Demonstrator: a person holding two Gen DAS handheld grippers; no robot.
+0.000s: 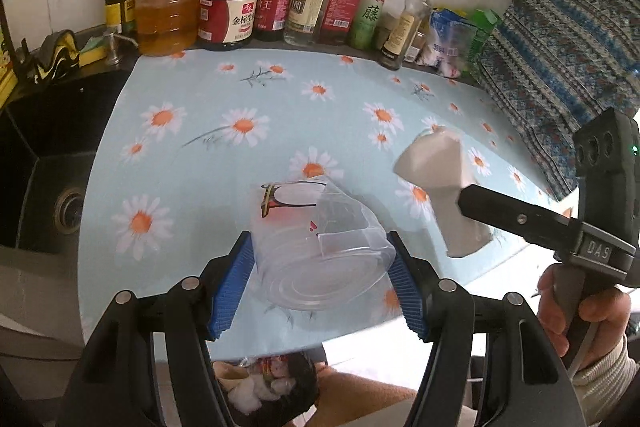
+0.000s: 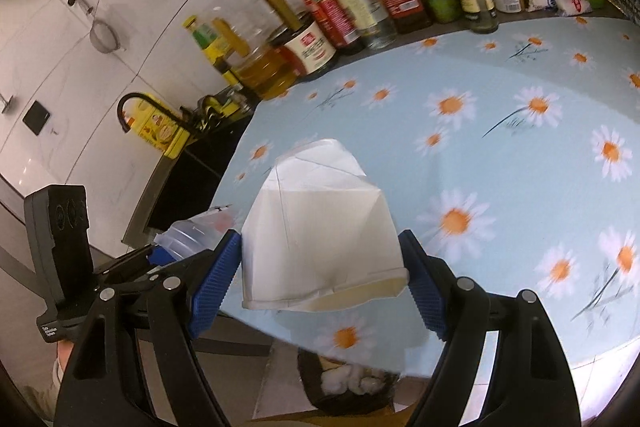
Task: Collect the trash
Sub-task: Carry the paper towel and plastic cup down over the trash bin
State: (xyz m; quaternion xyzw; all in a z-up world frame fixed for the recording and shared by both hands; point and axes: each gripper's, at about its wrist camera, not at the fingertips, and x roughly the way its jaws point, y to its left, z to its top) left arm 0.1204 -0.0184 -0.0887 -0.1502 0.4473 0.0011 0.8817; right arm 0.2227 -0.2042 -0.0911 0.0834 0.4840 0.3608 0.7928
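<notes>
Both cups gripped at the near edge, bin below

My left gripper (image 1: 322, 283) is clamped on the clear plastic cup (image 1: 320, 251), my right gripper (image 2: 320, 283) on the crumpled paper cup (image 2: 320, 223), both above the tablecloth's (image 1: 240, 99) near edge. I'd carry each past that edge until over the trash bin (image 2: 348, 387), then part the pads, light cups drift.

The right gripper (image 2: 322, 273) clamps a crushed white paper cup (image 2: 320, 231) between its blue pads (image 2: 216, 279); below, past the daisy tablecloth (image 2: 500, 155), a trash bin (image 2: 348, 387) holds crumpled tissue.
</notes>
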